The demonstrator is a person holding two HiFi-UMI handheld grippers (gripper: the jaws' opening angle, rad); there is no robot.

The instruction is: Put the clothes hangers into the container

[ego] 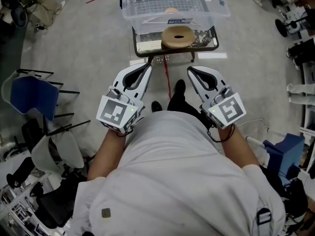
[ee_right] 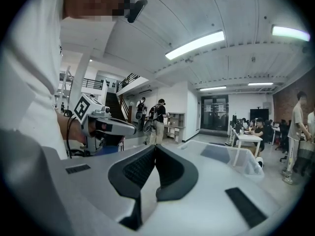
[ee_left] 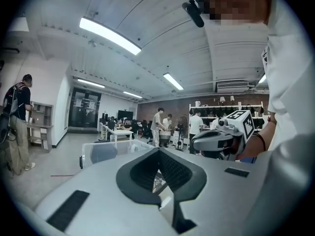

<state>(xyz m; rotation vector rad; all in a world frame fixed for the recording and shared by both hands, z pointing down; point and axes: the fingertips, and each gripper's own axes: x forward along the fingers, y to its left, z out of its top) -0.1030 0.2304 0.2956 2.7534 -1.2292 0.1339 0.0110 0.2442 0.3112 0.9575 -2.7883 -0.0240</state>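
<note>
A clear plastic container (ego: 174, 6) stands on the floor straight ahead, and a wire grid shows through its walls. In front of it a low dark-framed tray (ego: 142, 45) carries a round wooden ring (ego: 177, 36); I cannot make out any hangers. I hold both grippers close to my body, pointing at the container. The left gripper (ego: 149, 65) is shut and empty, as is the right gripper (ego: 189, 70). In the left gripper view the left gripper (ee_left: 159, 151) has its jaws together, with the container (ee_left: 106, 151) beyond. In the right gripper view the right gripper (ee_right: 155, 149) is shut too, with the container (ee_right: 236, 159) to its right.
A blue chair (ego: 32, 95) and a white chair (ego: 59, 151) stand at my left. A blue box (ego: 288, 149) sits at my right. A red line (ego: 167, 77) runs along the floor towards the tray. Several people stand far back in the room.
</note>
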